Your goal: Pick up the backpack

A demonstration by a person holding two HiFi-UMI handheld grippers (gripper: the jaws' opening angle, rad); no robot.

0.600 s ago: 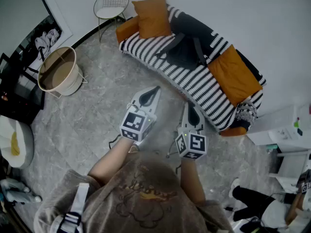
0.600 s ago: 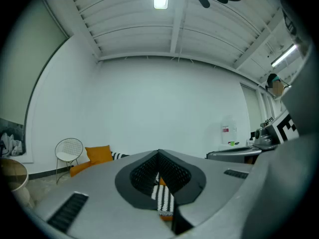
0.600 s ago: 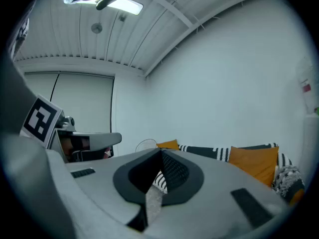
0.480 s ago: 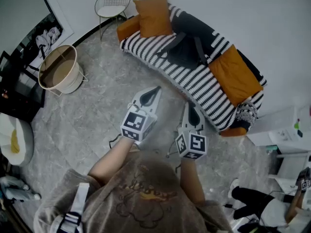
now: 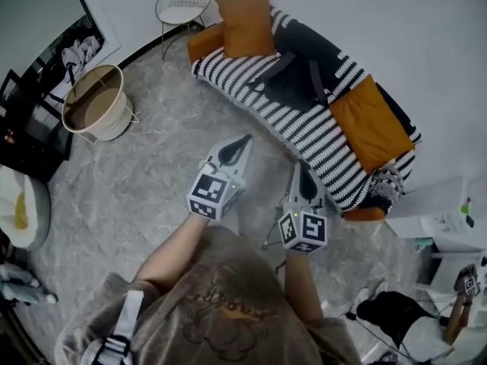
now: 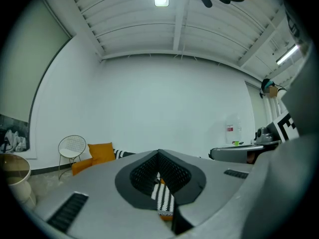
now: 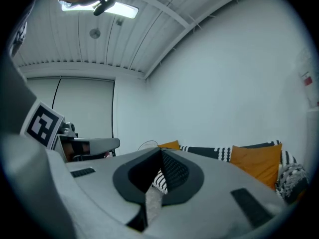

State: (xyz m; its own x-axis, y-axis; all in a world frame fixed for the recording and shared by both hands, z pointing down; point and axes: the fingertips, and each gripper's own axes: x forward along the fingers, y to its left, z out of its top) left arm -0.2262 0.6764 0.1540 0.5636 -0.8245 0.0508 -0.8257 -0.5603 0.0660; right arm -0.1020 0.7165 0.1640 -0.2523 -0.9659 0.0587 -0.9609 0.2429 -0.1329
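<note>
The dark backpack [image 5: 303, 68] lies on the black-and-white striped sofa [image 5: 304, 131] in the head view, its straps facing up, between two orange cushions. My left gripper [image 5: 243, 140] and right gripper [image 5: 304, 167] are held level over the floor, short of the sofa's front edge, both pointing at it. Both are shut with nothing between the jaws. In the left gripper view the left gripper [image 6: 159, 154] has its jaws together with a strip of sofa beyond. The right gripper [image 7: 160, 154] looks the same in its own view.
A white wire chair [image 5: 183, 0] stands at the sofa's left end. A cream bucket [image 5: 95, 111] sits on the grey floor at the left, beside a black shelf [image 5: 23, 139]. White furniture [image 5: 449, 211] and a seated person's legs [image 5: 392, 310] are at the right.
The head view has shifted a little, so the sofa and bucket sit slightly further right. Both grippers keep their place and stay shut.
</note>
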